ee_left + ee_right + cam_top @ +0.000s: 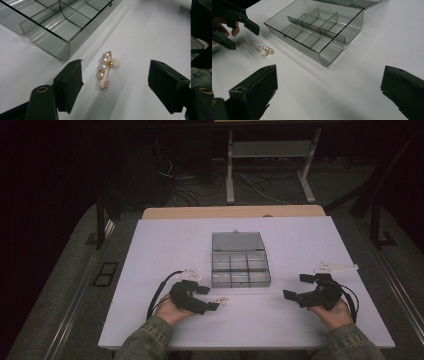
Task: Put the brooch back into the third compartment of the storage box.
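Observation:
A gold pin brooch with pearls (221, 301) lies flat on the white board, just in front of the box's left corner. In the left gripper view the brooch (106, 70) rests between the black jaws of my left gripper (117, 85), and neither pad touches it. The left gripper (209, 298) is open and points right toward the pin. My right gripper (297, 286) stands open at the right, with bare board between its jaws (329, 87). From there the brooch (265, 50) lies far left, beside the left gripper (242, 36).
A smoky clear compartment box (240, 281) sits mid-board with its lid folded back; its cells (332, 50) look empty. Its near corner (57, 45) stands close to the left jaw. The white board (280, 330) lies on a wooden table, with cables and a stand behind.

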Motion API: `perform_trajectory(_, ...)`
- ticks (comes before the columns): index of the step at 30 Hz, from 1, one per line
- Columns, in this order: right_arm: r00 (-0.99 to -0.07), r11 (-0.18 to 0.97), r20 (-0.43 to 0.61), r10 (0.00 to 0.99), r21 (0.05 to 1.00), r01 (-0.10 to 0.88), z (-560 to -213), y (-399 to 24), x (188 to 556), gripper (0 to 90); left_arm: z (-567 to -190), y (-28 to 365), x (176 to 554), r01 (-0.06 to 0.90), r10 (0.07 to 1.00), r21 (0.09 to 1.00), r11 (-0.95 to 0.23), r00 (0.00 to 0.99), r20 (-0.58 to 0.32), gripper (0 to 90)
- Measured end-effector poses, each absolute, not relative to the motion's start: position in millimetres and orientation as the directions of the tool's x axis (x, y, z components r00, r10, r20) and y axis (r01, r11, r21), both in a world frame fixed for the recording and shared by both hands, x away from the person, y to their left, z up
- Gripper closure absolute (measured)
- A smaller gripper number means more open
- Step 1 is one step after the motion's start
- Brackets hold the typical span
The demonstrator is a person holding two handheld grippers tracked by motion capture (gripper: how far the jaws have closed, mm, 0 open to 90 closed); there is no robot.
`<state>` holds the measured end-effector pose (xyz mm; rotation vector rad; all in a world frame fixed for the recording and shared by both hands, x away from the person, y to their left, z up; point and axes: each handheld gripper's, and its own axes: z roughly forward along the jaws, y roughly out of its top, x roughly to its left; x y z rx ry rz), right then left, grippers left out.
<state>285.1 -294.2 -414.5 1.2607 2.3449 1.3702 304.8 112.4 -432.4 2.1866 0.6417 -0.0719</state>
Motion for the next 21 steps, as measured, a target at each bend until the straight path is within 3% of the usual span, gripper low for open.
perform_trajectory(21,-0.646,0.252,0.265,0.716,0.765,0.593,-417,-291,285,0.5,-447,97,306,0.407,0.401,0.690,-0.599,0.898,-0.181,48.5)
